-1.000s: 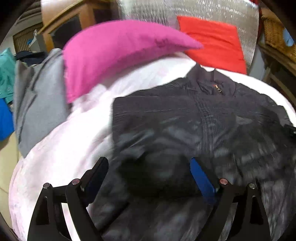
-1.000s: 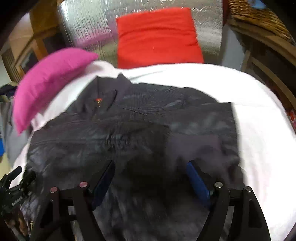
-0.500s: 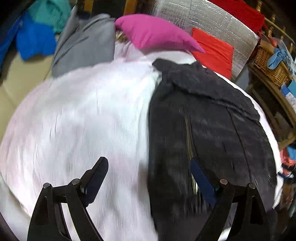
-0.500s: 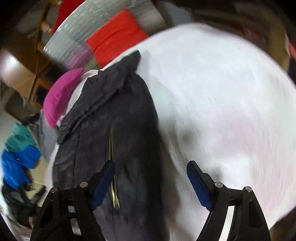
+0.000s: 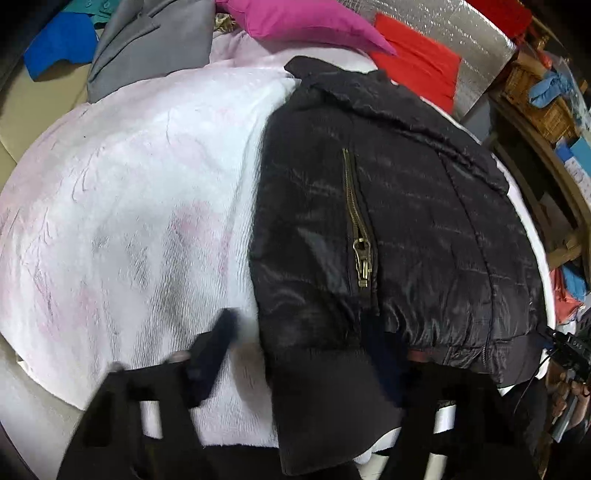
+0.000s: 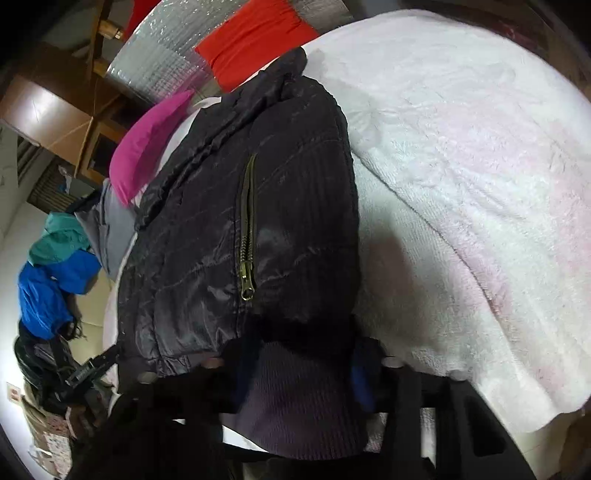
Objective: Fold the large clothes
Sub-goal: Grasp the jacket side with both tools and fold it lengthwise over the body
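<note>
A black quilted jacket (image 5: 406, 221) with a brass pocket zipper (image 5: 360, 251) lies on a white-pink fleece cover (image 5: 129, 203). My left gripper (image 5: 301, 354) straddles the left corner of its ribbed hem (image 5: 321, 398). Its jaws are closing, and the left finger (image 5: 218, 350) still stands off the cloth. In the right wrist view the same jacket (image 6: 221, 240) fills the middle. My right gripper (image 6: 301, 374) is closing on the other hem corner (image 6: 303, 402), with its pads against the ribbing on both sides. Both grippers are motion-blurred.
A pink pillow (image 5: 303, 22), a red cushion (image 5: 417, 66) and a grey garment (image 5: 155, 48) lie at the far end. Blue and teal clothes (image 6: 48, 288) are piled off the bed's left side. A wicker basket (image 5: 532, 92) stands on shelving to the right.
Both grippers swung from above the jacket's middle out to its hem corners, left and right. Their jaws, wide before, have narrowed around the ribbed hem.
</note>
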The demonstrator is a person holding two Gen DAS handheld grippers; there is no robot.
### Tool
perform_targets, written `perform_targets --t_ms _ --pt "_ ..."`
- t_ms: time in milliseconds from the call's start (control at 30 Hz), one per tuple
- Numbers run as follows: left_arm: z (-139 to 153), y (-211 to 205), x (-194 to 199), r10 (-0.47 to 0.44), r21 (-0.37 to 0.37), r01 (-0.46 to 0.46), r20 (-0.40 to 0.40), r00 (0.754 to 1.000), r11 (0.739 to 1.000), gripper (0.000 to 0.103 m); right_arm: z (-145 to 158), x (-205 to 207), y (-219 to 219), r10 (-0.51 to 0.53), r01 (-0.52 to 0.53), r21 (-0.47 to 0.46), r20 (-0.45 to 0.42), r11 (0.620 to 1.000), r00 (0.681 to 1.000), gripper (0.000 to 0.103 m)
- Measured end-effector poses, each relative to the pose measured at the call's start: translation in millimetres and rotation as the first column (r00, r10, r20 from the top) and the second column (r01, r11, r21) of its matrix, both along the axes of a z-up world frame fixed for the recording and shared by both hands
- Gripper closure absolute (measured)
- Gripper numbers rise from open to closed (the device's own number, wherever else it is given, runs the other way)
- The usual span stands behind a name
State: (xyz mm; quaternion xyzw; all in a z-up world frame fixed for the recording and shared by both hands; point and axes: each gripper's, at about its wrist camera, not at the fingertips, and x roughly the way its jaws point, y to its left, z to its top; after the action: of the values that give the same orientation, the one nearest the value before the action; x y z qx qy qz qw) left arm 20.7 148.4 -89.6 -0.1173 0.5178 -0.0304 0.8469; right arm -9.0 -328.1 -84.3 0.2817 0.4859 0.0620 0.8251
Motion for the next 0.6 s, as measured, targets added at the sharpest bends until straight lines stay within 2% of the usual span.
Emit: perform_targets --t_ms 67,200,300,467,600 --pt "-2.2 -1.9 -1.4 0.0 0.031 0.0 0.002 1.0 1.0 0.047 2.3 -1.7 0.8 0.009 -0.009 -0.017 0.001 1.0 1.0 0.077" --pt "-7.4 -2.2 -2.8 0.019 0.031 -0.018 -0.01 1.0 0.999 0.046 -4.6 -2.9 -1.2 -0.003 0.003 -0.006 -0.023 1.0 1.0 0.074" --pt "-9.3 -5.5 -3.4 0.007 0.066 -0.006 -0.017 1.0 0.998 0.039 -6.3 -2.9 -1.0 -0.011 0.011 0.002 -0.022 1.0 1.0 0.071" --pt "-12.4 -8.5 -3.8 0.011 0.088 -0.009 -0.017 1.0 0.996 0.038 -5.7 0.4 3.5 0.001 -0.002 -0.033 -0.025 0.999 1.0 0.074" --pt "-12.3 -14.6 -4.5 -0.007 0.116 0.008 -0.006 1.0 0.993 0.047 -3.0 1.4 9.3 0.012 -0.014 -0.066 -0.033 0.998 0.999 0.081"
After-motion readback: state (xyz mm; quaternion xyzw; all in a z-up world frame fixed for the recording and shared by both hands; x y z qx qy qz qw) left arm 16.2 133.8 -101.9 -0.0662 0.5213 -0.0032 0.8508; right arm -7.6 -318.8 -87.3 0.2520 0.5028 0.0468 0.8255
